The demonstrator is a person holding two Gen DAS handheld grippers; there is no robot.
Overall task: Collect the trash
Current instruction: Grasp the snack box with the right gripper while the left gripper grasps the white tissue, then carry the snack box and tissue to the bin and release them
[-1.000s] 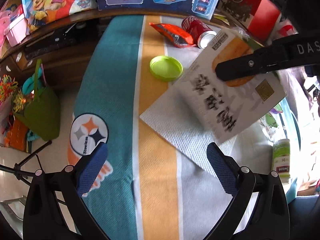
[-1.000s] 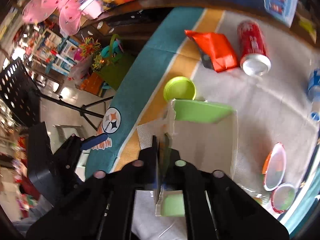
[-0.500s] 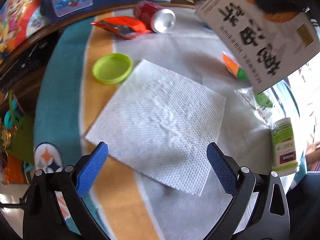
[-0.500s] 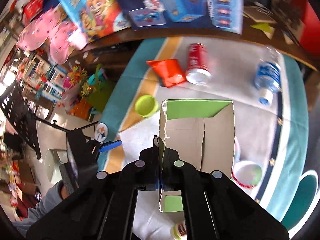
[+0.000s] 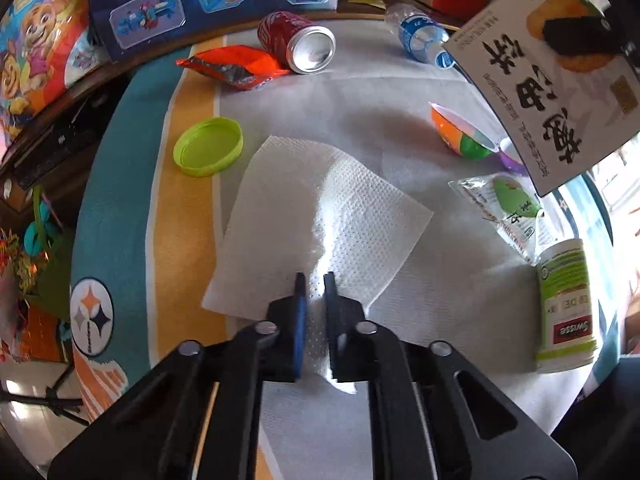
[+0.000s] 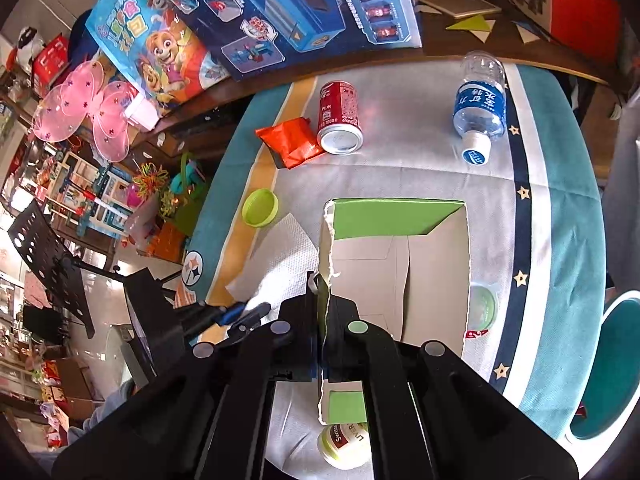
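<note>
One paper towel [image 5: 320, 216], flat on counter [image 5: 360, 120] beside one green lid [image 5: 208, 146]; left gripper [image 5: 312, 280] fingers pinch its near edge. One torn carton [image 6: 400, 264], held aloft edge-on, right gripper [image 6: 326, 284] fingers clamped.

The left gripper [image 5: 312, 280] pinches the near corner of the white paper towel [image 5: 320, 220], its jaws nearly closed on a raised fold; a green lid [image 5: 208, 147] lies beside the towel; a red can [image 5: 298, 40] on its side touches an orange wrapper [image 5: 236, 66]; the right gripper [image 5: 576, 36] holds a printed box [image 5: 548, 92] aloft.
</note>
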